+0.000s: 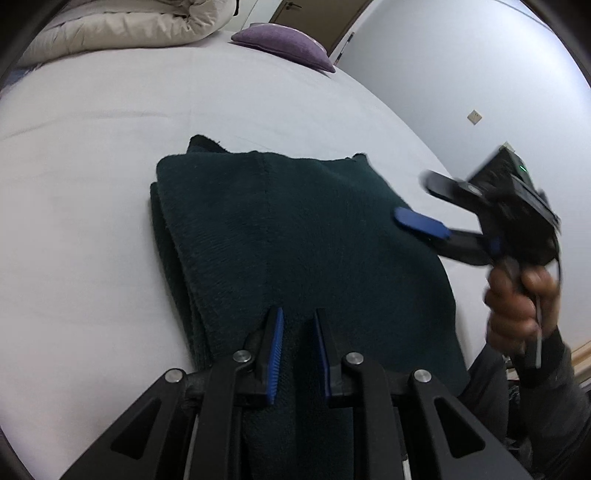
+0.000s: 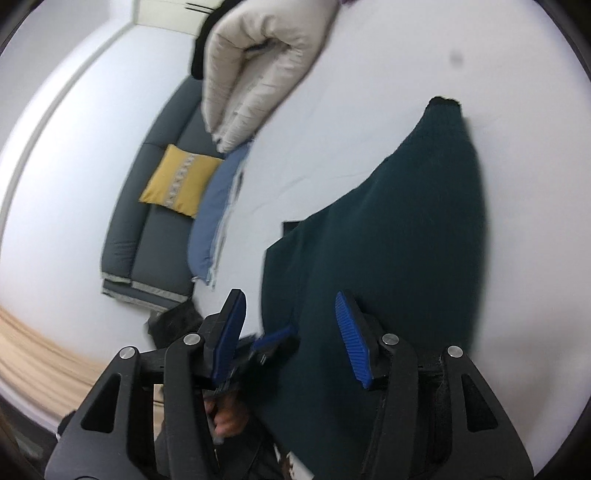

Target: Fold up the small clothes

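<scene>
A dark green knit garment [image 1: 295,229], folded into a thick pad, lies on the white bed sheet [image 1: 92,166]. My left gripper [image 1: 298,314] is at its near edge, jaws narrow, blue pads pinching a ridge of the green cloth. My right gripper [image 1: 413,197], held by a hand [image 1: 517,306], hovers blurred at the garment's right edge with its jaws apart. In the right wrist view the right gripper [image 2: 290,299] stands open over the garment [image 2: 399,236], nothing pressed between its pads. The left gripper's blue pad [image 2: 273,339] shows low behind it.
A rolled beige duvet [image 1: 122,26] and a purple cushion [image 1: 284,44] lie at the far end of the bed. Beside the bed are a grey sofa [image 2: 162,236] with a yellow cushion [image 2: 181,181], and a blue cloth [image 2: 214,214] at the mattress edge.
</scene>
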A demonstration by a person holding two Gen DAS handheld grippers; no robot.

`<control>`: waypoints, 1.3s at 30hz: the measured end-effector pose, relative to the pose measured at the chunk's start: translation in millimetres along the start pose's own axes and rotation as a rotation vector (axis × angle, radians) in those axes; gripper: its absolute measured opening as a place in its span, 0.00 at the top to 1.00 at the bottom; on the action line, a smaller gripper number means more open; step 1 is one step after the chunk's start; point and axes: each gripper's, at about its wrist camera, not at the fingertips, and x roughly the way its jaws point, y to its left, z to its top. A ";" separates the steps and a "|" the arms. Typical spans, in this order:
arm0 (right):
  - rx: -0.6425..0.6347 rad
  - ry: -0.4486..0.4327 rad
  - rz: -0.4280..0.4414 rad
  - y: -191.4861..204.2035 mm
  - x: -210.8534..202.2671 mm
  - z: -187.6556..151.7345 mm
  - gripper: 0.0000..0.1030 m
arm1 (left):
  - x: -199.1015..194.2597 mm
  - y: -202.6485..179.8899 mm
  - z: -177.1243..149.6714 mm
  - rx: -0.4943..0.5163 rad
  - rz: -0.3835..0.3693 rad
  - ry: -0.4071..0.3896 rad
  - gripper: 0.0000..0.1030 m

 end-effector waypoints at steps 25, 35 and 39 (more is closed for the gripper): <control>0.045 0.026 0.083 -41.8 -38.8 -126.0 0.50 | -17.9 -10.5 -24.3 0.058 0.046 -0.060 0.65; -0.019 -0.120 -0.166 -43.1 -134.6 -169.1 0.43 | -91.1 -1.8 -74.2 0.013 0.220 -0.208 0.26; -0.185 -0.226 -0.412 1.9 -142.3 -177.5 0.41 | -126.1 -19.3 -82.7 0.053 0.377 -0.363 0.00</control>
